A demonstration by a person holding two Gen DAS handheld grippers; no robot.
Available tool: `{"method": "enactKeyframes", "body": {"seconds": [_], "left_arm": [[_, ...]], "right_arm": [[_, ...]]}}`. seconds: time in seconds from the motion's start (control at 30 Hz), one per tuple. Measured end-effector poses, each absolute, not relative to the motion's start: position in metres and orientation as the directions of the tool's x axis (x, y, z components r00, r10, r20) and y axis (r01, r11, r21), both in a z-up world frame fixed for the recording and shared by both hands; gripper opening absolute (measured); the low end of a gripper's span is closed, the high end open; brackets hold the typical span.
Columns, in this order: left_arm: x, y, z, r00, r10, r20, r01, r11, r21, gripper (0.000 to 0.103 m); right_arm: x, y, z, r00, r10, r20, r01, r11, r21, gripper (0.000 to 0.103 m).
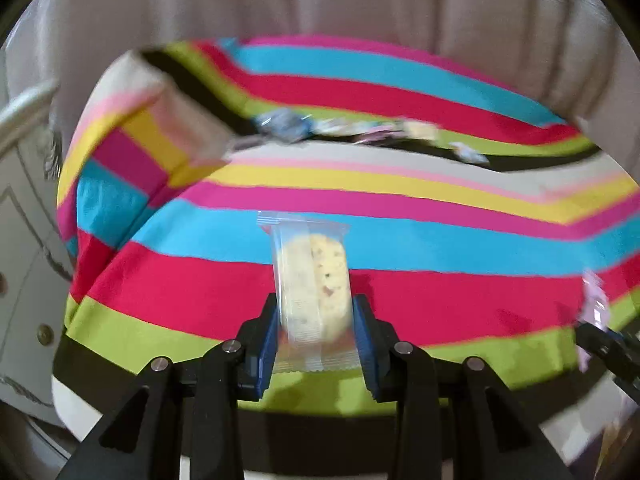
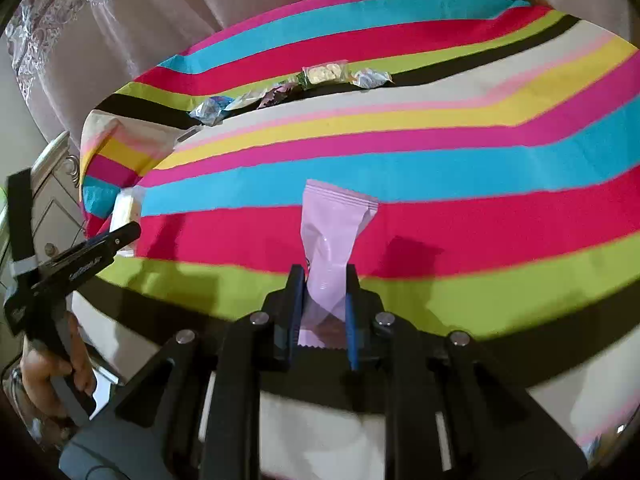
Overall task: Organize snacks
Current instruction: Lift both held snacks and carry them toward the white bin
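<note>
A striped cloth (image 2: 460, 168) is spread over the table beneath both grippers, and a row of wrapped snacks (image 2: 288, 84) is laid out along its black stripe, well ahead of the fingertips. The left gripper (image 1: 316, 320) is closed to a moderate gap on a clear-wrapped cracker pack (image 1: 312, 280), which is held upright between the blue pads. The right gripper (image 2: 324, 300) is pinched almost fully together on a pink sachet (image 2: 332, 232), gripped near its lower end with the rest standing free above the jaws.

The largest risk is judged to lie with the cloth: if a gripper is brought down low, the fabric could be snagged and the row dragged out of line. Next, the cracker could be cracked if the squeeze is tightened. Lastly, the slick pink sachet could be lost from the narrow pinch if the hand is swung quickly, since little of it is clamped.
</note>
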State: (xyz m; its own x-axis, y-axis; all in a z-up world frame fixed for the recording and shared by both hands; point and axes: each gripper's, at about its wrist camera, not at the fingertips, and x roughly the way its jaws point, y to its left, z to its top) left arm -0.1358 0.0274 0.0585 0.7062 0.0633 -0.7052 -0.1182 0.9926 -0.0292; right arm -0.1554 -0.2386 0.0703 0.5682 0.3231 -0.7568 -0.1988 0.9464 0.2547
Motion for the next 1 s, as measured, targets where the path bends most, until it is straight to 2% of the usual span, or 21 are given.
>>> {"method": "enactKeyframes", "body": {"seconds": [0.13,0.23,0.4,0.53,0.87,1.0], "left_arm": [[-0.162,0.006,0.098,0.767,0.013,-0.641,-0.051,0.998,-0.04,0.036],[-0.185,-0.003,0.137,0.829,0.005,-0.56,-0.026,0.999,-0.03,0.036],[-0.233,-0.017,0.196,0.908,0.002,-0.419,-0.005,1.0,-0.007,0.037],[-0.268,-0.025,0.23,0.948,-0.001,-0.319,0.004,1.0,0.01,0.037],[-0.318,-0.034,0.278,0.984,-0.025,-0.174,0.027,1.0,0.012,0.037],[-0.332,-0.042,0.285,0.991,-0.03,-0.13,0.035,0.999,0.034,0.037]], "right_arm": [[-0.181,-0.237,0.103,0.625,0.306,-0.718,-0.206,0.952,0.226,0.022],[-0.208,-0.234,0.148,0.711,0.285,-0.642,-0.227,0.958,0.175,0.022],[-0.268,-0.224,0.227,0.859,0.251,-0.446,-0.246,0.967,0.07,0.022],[-0.31,-0.22,0.265,0.921,0.228,-0.314,-0.236,0.972,0.014,0.022],[-0.374,-0.222,0.308,0.966,0.209,-0.152,-0.218,0.975,-0.038,0.022],[-0.383,-0.226,0.312,0.968,0.219,-0.126,-0.225,0.973,-0.039,0.022]]}}
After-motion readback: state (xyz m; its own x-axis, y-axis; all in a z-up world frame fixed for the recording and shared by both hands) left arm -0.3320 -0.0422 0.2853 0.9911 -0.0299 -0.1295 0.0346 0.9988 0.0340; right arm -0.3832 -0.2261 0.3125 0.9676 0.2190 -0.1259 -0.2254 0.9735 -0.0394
